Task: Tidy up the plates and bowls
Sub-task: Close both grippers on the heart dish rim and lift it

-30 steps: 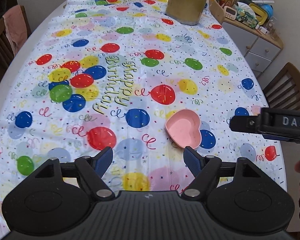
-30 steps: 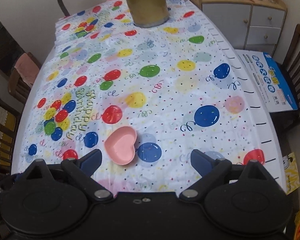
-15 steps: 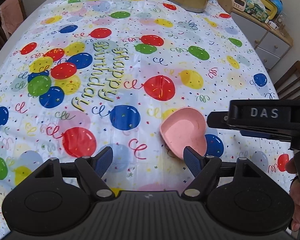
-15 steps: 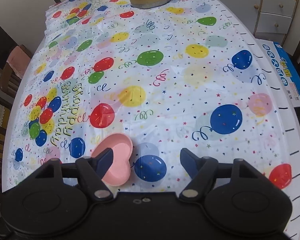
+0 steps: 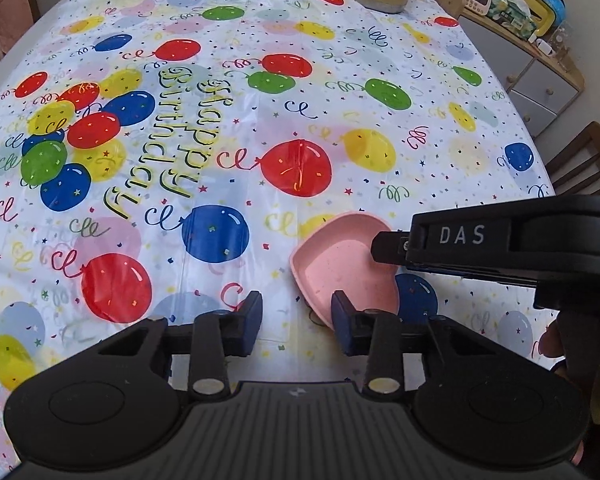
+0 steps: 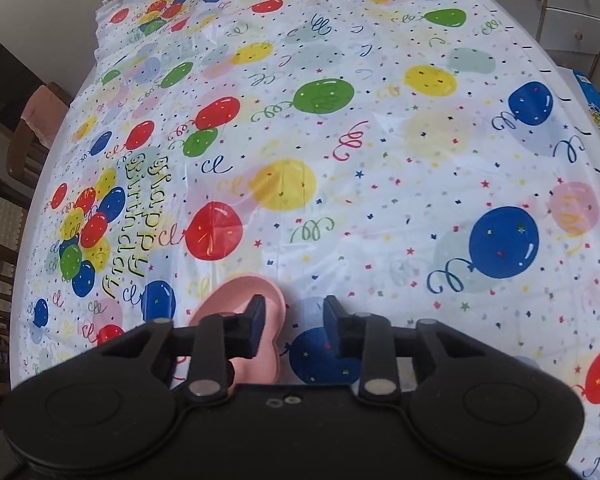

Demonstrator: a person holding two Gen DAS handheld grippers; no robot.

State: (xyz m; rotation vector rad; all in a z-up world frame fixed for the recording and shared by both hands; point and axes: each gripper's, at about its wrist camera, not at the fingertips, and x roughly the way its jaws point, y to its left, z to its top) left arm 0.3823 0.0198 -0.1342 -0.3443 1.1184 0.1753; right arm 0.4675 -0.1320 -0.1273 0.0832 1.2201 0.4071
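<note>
A pink heart-shaped bowl lay on the counter, near the edge closest to the person. In the left wrist view its pointed tip aimed down toward the near edge, and its two round bumps aimed away toward the far end of the counter. So its long way ran from near to far. The bowl looked smooth and hard, like plastic, with a low raised rim and a flat, shallow inside. The counter wore a shiny thin cover with red, blue, green and yellow balloons, curly ribbons and the words "Happy Birthday".

The left tool hung just to the left of the bowl's tip. Its jaws had just been closing and stood with a small gap. Nothing was between them, and its right finger was right in front of the bowl's near rim.

The right tool sat over the bowl's right side. Its jaws had just been closing too, and they held nothing. Its left finger was over the inside of the bowl, and the other finger was over the cover, beside a blue balloon. I could not tell if that finger touched the bowl.
</note>
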